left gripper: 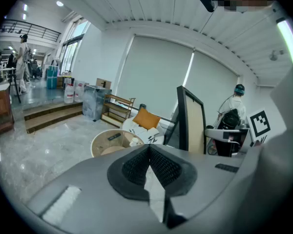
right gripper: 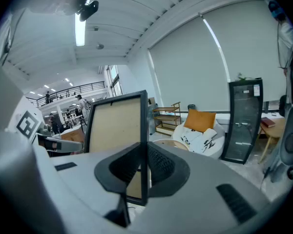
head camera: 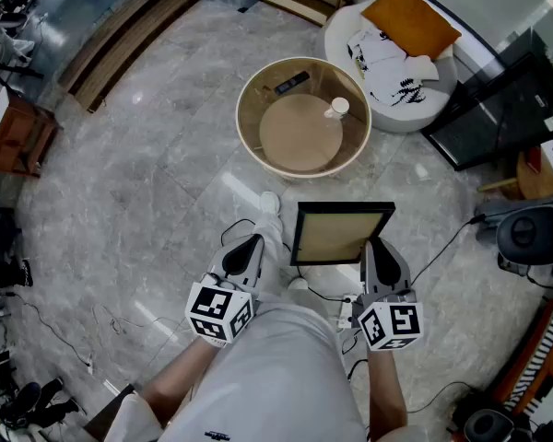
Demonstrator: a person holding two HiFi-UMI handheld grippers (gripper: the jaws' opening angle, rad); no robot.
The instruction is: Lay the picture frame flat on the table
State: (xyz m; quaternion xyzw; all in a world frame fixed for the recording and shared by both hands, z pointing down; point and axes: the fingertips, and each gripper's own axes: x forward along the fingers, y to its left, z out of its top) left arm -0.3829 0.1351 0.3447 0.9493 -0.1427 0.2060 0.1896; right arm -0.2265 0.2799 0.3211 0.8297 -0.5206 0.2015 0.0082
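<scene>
A black picture frame (head camera: 341,233) with a tan backing hangs upright in the air over the floor, in front of my knees. My right gripper (head camera: 380,250) is shut on the frame's right edge; in the right gripper view the frame (right gripper: 115,130) runs up from between the shut jaws (right gripper: 145,152). Left of the frame, my left gripper (head camera: 251,250) is shut on nothing. Its own view shows the pads (left gripper: 149,150) pressed together and the frame (left gripper: 190,121) edge-on to the right. The round rimmed table (head camera: 242,122) stands farther ahead.
A dark remote (head camera: 291,83) and a white cup (head camera: 337,108) lie on the table. Behind it is a white round chair (head camera: 350,26) with an orange cushion (head camera: 411,18). A black glass panel (head camera: 498,109) leans at right. Cables (head camera: 442,247) and a round black device (head camera: 530,233) crowd the floor at right.
</scene>
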